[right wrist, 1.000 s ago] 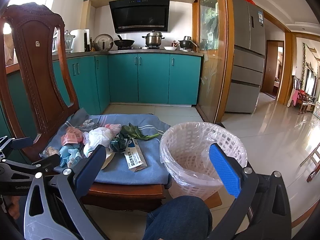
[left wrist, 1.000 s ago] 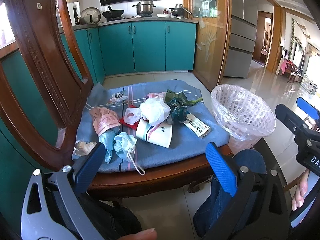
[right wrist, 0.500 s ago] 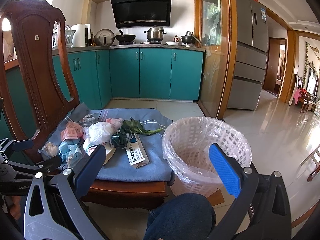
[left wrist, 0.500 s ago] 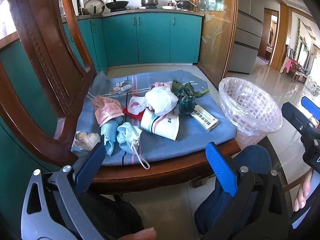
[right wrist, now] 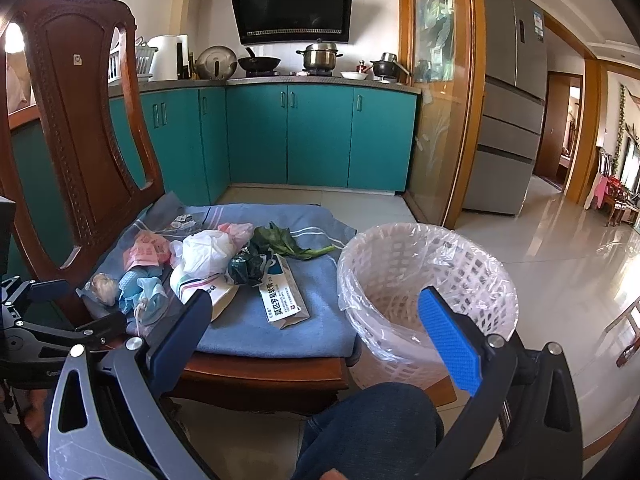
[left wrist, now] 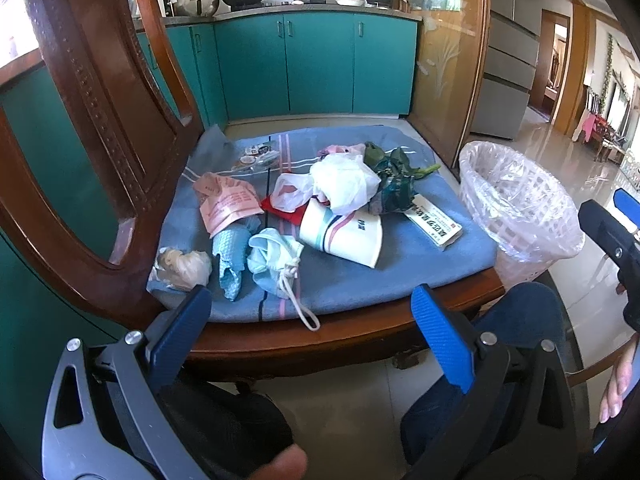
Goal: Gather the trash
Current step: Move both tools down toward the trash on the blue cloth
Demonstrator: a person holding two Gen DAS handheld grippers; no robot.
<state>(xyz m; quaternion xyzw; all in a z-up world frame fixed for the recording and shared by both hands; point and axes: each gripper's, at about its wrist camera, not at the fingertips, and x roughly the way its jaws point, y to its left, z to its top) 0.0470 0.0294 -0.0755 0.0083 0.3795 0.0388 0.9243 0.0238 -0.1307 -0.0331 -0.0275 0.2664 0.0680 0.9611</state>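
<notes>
from my left wrist cam, my left gripper (left wrist: pixel 310 316) has its blue fingers spread wide with nothing between them, hovering at the near edge of the wooden chair (left wrist: pixel 100 128). the trash sits on the blue cloth (left wrist: pixel 400 252) just past the fingertips: a crumpled tissue (left wrist: pixel 182 266) and a blue face mask (left wrist: pixel 274 260) are nearest, the mask's string (left wrist: pixel 298 304) trailing toward me between the fingers. behind them there's a pink paper (left wrist: pixel 226 202), a white plastic bag (left wrist: pixel 344 186), a paper cup (left wrist: pixel 340 232) on its side, leafy greens (left wrist: pixel 394 168) and a medicine box (left wrist: pixel 434 222). this view shows the near pile clearly, and my right gripper only pokes in at the right edge.

the right wrist cam shows more of the lined white basket (right wrist: pixel 424 280), which stands beside the chair seat on the right. my right gripper (right wrist: pixel 316 312) is also wide open and empty, fingers straddling the spot where the cloth edge meets the basket; the medicine box (right wrist: pixel 284 300) lies just beyond, the rest of the pile off to the left. my knee (right wrist: pixel 372 428) is below.
</notes>
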